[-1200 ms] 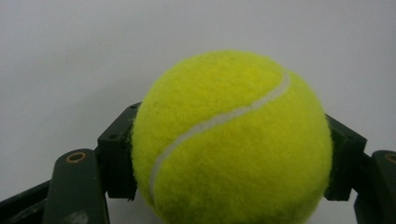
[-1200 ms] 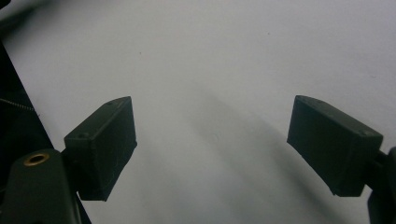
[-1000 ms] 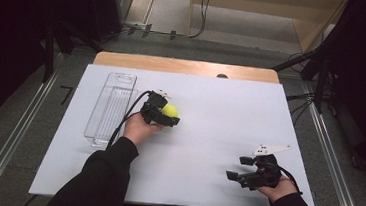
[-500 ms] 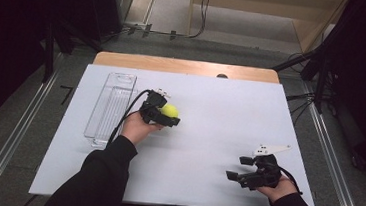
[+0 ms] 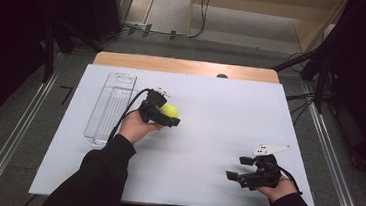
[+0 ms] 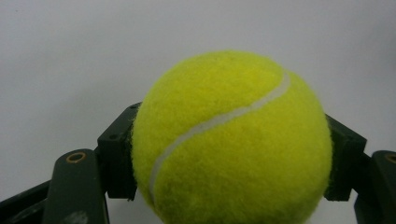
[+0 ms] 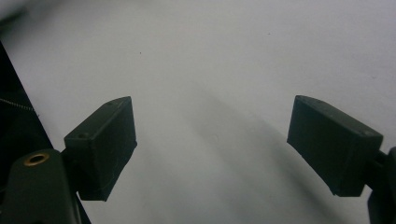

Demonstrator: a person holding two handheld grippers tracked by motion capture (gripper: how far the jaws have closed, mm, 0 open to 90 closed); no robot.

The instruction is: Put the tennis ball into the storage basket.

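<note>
A yellow-green tennis ball [image 5: 170,111] sits between the jaws of my left gripper [image 5: 169,116], left of the table's middle. In the left gripper view the ball [image 6: 231,140] is pressed on both sides by the black pads [image 6: 116,154], so the left gripper [image 6: 229,158] is shut on it. My right gripper [image 5: 239,169] rests near the front right of the white table [image 5: 230,112], its jaws wide apart. In the right gripper view its pads [image 7: 105,144] stand over bare white surface, and the right gripper [image 7: 215,149] holds nothing.
A clear plastic tray [image 5: 111,106] lies lengthwise at the table's left side, just left of my left hand. A wooden edge [image 5: 184,67] runs along the table's far side. Metal rails [image 5: 12,138] flank the table on the floor.
</note>
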